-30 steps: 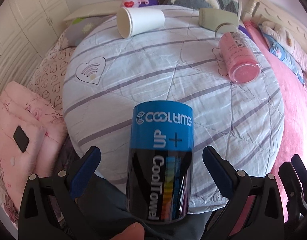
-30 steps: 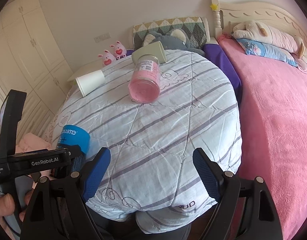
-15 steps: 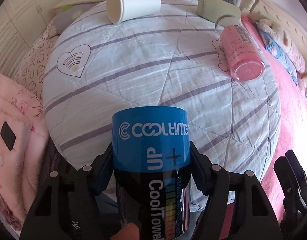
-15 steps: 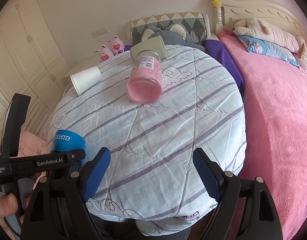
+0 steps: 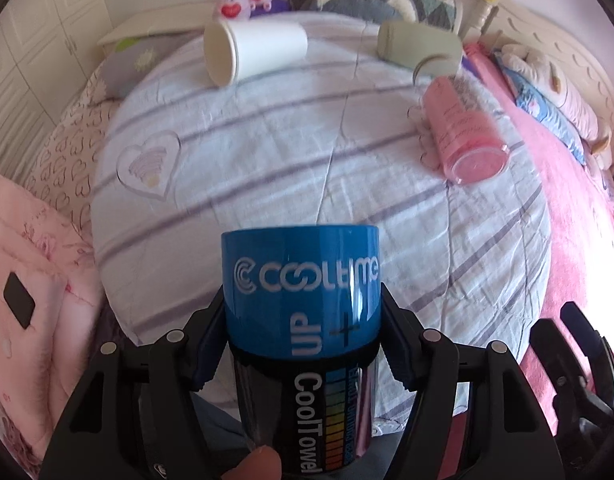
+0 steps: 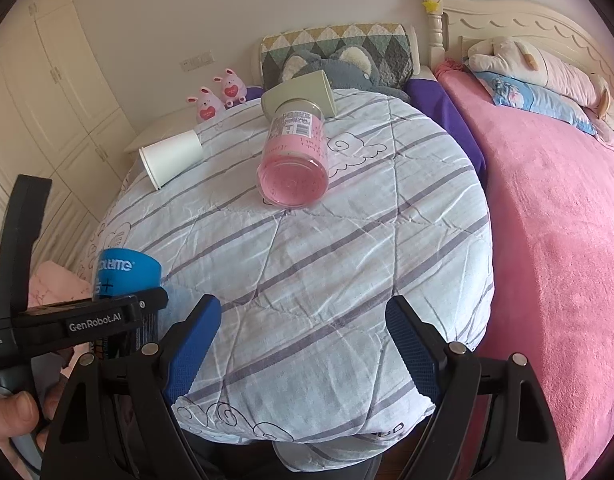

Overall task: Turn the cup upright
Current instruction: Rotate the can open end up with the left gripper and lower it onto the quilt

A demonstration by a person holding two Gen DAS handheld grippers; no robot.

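Lying lengthwise between the left gripper's [image 5: 301, 338] jaws, blue-capped cup [image 5: 301, 320] points forward.

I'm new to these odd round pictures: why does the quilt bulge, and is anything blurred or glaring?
Both views: fisheye lenses bow the striped quilt and darken the corners. Left wrist view: a glare streak on the blue CoolTime canister held in the left hand-held gripper, and the quilt looks motion-smeared. Right wrist view: sharper, evenly lit.

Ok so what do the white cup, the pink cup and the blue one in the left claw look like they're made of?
White cup: likely paper, matte and opaque with a thin rim.
Pink cup: clear plastic or glass, hard to tell; it is see-through, tinted pink, with a printed label.
Blue cup: glossy plastic by the look, with a bright glare streak and a dark see-through lower half.
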